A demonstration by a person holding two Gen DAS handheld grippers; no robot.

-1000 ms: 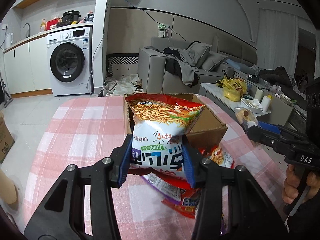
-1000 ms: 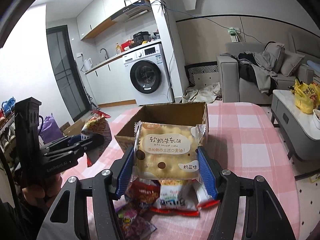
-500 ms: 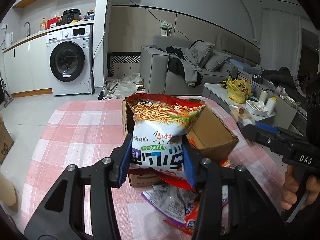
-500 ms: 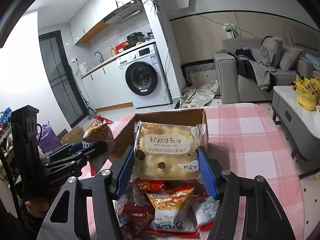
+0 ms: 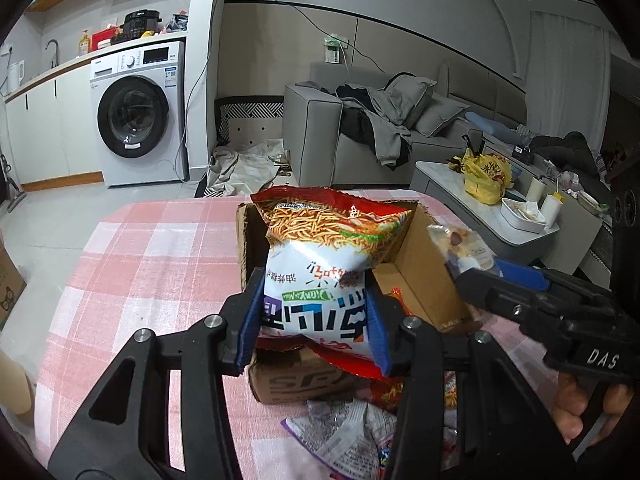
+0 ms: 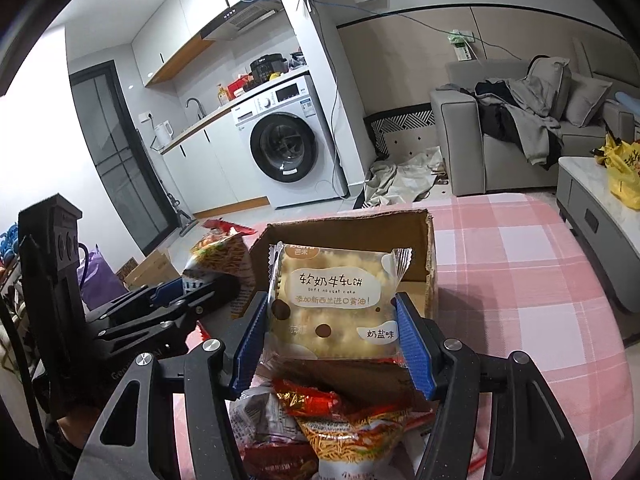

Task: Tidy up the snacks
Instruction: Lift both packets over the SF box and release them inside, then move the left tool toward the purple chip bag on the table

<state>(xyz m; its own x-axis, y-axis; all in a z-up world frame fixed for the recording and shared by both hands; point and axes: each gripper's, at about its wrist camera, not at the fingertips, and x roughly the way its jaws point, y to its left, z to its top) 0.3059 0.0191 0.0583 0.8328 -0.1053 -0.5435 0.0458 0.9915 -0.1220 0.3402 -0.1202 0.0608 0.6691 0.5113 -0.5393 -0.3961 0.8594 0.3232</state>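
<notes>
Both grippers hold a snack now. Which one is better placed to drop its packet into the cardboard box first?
Probably the left. The left gripper holds its noodle snack bag already over the cardboard box opening. The right gripper holds the nougat cake packet a little before the box's near wall.

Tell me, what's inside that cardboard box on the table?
The cardboard box shows mostly bare brown floor and walls, with a bit of red-orange wrapper at its near edge. The noodle snack bag in the left gripper hides the rest.
</notes>
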